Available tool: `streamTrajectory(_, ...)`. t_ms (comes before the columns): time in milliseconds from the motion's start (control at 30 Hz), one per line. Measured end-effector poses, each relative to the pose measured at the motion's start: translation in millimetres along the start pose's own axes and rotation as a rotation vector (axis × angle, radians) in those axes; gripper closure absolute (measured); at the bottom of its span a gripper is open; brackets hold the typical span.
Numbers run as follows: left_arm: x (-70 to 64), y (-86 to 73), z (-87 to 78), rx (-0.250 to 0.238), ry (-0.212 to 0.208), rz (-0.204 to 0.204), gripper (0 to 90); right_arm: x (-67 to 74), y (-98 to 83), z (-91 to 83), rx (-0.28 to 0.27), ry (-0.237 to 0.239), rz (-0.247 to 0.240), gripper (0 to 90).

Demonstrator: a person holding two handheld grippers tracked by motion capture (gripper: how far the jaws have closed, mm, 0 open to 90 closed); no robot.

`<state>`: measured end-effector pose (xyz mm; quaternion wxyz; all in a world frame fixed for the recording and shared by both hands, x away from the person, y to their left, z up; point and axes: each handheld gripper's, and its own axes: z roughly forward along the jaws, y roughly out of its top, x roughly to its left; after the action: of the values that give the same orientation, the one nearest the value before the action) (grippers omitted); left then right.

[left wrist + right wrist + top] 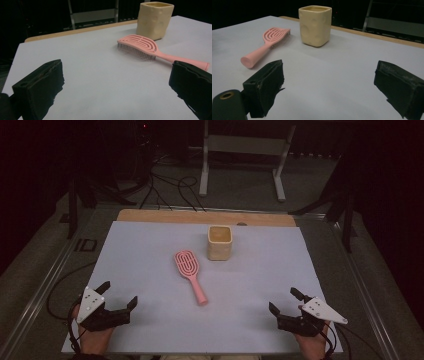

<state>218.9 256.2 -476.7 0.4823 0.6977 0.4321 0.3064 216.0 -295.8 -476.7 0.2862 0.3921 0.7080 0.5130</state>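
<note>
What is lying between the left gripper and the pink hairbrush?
Nothing: in the high view, only bare table cover separates the open left gripper from the pink hairbrush.

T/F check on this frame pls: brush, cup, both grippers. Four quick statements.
1. The pink hairbrush lies flat on the table, bristles down. True.
2. The brush stands inside the yellow cup. False: it lies beside the cup, on the sheet.
3. The left gripper is shut on the brush handle. False: its jaws are open and hold nothing.
4. The right gripper is open, apart from both things. True.
</note>
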Motion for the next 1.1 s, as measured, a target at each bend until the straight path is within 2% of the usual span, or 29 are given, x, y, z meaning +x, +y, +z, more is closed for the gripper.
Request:
streamTrajectory(233,-2.4,-0.4,2.0,0.008,0.003,0.006,0.1,3.3,-3.4,4.7,0.015,0.015,-0.014,8.8)
streamTrajectory(833,-6.7,1.0,6.2,0.018,0.003,0.015,0.2,-1.1,-8.3,6.8,0.014,0.006,-0.004,8.8)
streamTrajectory(933,-8.4,2.9,7.1,0.016,0.012,0.023,0.2,-0.4,-9.3,8.1,0.019,0.007,0.0,8.8)
streamTrajectory(1100,-13.0,10.2,11.2,0.01,-0.002,0.033,0.2,1.0,-10.8,11.4,0.019,0.011,0.008,8.8)
